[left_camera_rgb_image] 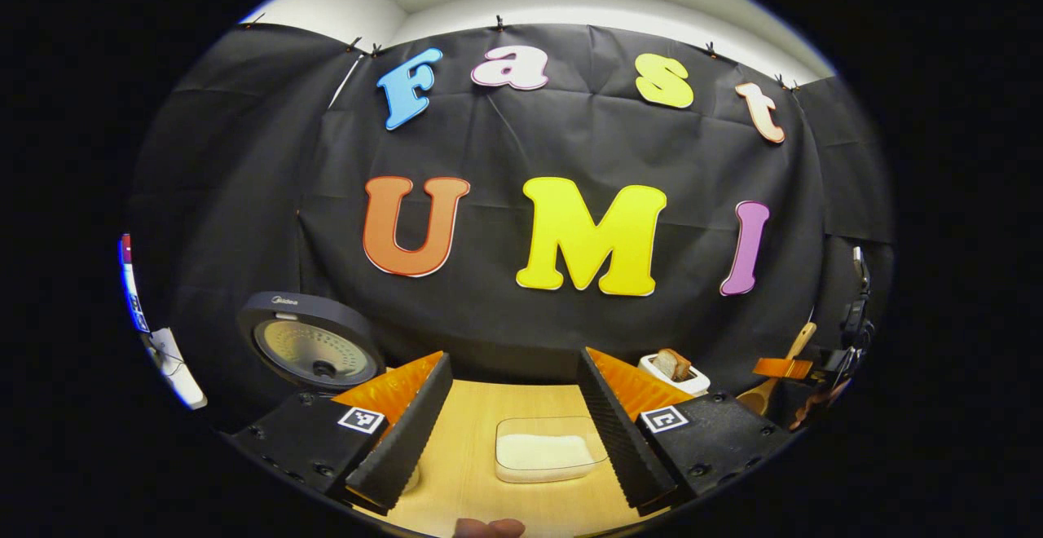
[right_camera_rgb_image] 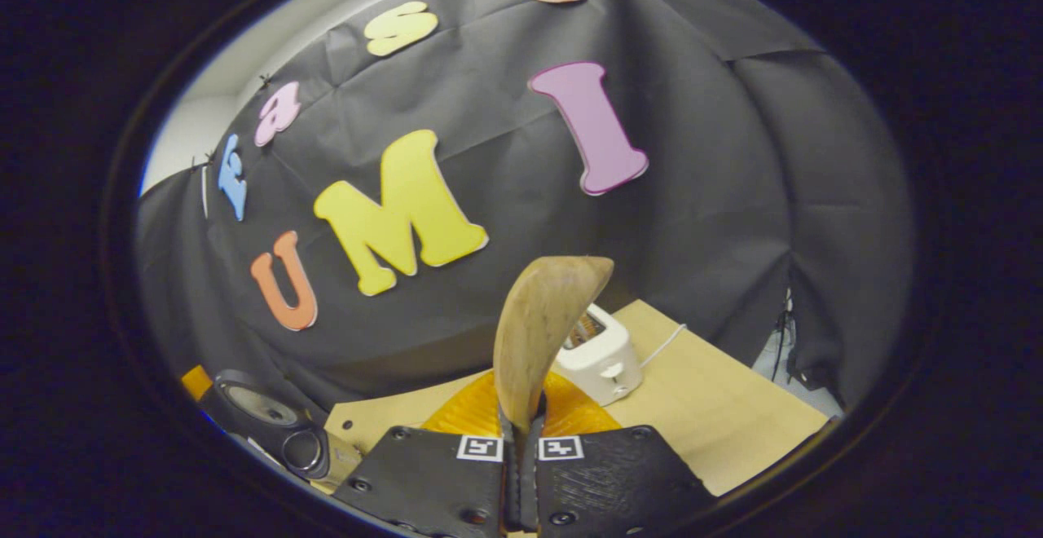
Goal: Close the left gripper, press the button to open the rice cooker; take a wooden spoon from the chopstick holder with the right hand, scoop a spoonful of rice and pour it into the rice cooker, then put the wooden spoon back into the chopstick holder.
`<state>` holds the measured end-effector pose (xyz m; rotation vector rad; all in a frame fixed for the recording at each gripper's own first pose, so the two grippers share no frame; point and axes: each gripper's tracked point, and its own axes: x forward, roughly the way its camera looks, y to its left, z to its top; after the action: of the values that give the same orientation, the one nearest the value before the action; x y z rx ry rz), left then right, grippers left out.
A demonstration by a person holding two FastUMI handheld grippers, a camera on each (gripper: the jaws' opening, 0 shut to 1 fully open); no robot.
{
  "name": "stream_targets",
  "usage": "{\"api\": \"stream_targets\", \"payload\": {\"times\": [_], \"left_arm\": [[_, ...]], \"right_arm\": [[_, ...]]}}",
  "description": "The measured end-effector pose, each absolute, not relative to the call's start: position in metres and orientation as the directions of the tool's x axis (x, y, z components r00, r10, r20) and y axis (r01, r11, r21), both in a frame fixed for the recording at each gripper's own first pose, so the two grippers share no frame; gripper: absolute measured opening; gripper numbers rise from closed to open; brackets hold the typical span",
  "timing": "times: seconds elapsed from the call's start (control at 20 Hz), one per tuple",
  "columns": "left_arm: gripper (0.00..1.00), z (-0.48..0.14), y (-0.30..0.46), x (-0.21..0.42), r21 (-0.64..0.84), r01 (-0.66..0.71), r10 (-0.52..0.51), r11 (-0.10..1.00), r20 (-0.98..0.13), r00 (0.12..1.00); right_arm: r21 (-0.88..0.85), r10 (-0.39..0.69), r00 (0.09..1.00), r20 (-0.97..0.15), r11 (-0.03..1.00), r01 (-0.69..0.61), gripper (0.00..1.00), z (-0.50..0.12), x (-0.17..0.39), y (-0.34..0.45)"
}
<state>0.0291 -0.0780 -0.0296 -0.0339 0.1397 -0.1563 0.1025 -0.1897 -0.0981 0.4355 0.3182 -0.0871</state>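
While the right hand-held gripper (right_camera_rgb_image: 521, 473) squeezes the brown wooden spoon (right_camera_rgb_image: 538, 326) pointing up, the clear rice tray (left_camera_rgb_image: 544, 450) sits ahead between the left hand-held gripper's (left_camera_rgb_image: 513, 440) wide-apart fingers.

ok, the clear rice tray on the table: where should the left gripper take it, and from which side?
Probably a short end wall's rim, from above, one of the jaws inside, one outside. The rice tray lies flat and shallow on the table, leaving little wall for a sideways pinch, and the rice sits mid-tray with a bare margin by the walls.
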Motion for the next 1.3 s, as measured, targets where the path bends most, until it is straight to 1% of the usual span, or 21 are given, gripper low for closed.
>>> {"api": "stream_targets", "payload": {"times": [0.15, 0.4, 0.6, 0.65, 0.75, 0.9, 1.0, 1.3], "left_arm": [[0.98, -0.035, -0.089, 0.032, -0.025, 0.144, -0.146, 0.989, -0.160, 0.976], [0.98, -0.048, -0.094, 0.030, -0.017, 0.098, -0.099, 0.995, -0.213, 0.972], [0.98, -0.050, -0.090, 0.027, 0.010, 0.067, -0.063, 0.998, -0.228, 0.972], [0.98, -0.054, -0.089, 0.025, 0.015, 0.060, -0.055, 0.998, -0.240, 0.969], [0.99, -0.055, -0.086, 0.023, 0.024, 0.047, -0.039, 0.999, -0.248, 0.968], [0.98, -0.053, -0.081, 0.021, 0.040, 0.030, -0.020, 0.999, -0.247, 0.969], [0.98, -0.053, -0.078, 0.022, 0.051, 0.019, -0.006, 0.999, -0.247, 0.969], [0.98, -0.055, -0.074, 0.021, 0.071, 0.009, 0.009, 0.997, -0.257, 0.966]], "right_arm": [[0.409, -0.002, 0.934, -0.357, 0.899, 0.158, 0.01, -0.128, 0.120, -0.202], [0.396, 0.040, 0.920, -0.389, 0.909, 0.128, 0.01, -0.172, 0.155, -0.189], [0.350, 0.024, 0.912, -0.410, 0.927, 0.133, 0.01, -0.200, 0.173, -0.182], [0.337, 0.021, 0.909, -0.415, 0.932, 0.133, 0.00, -0.206, 0.178, -0.180], [0.327, 0.018, 0.906, -0.423, 0.935, 0.134, 0.01, -0.218, 0.180, -0.177], [0.307, 0.021, 0.897, -0.441, 0.943, 0.129, 0.00, -0.239, 0.181, -0.172], [0.284, 0.018, 0.891, -0.454, 0.950, 0.126, 0.01, -0.254, 0.181, -0.167], [0.279, 0.017, 0.877, -0.481, 0.951, 0.135, 0.02, -0.276, 0.180, -0.161]]}}
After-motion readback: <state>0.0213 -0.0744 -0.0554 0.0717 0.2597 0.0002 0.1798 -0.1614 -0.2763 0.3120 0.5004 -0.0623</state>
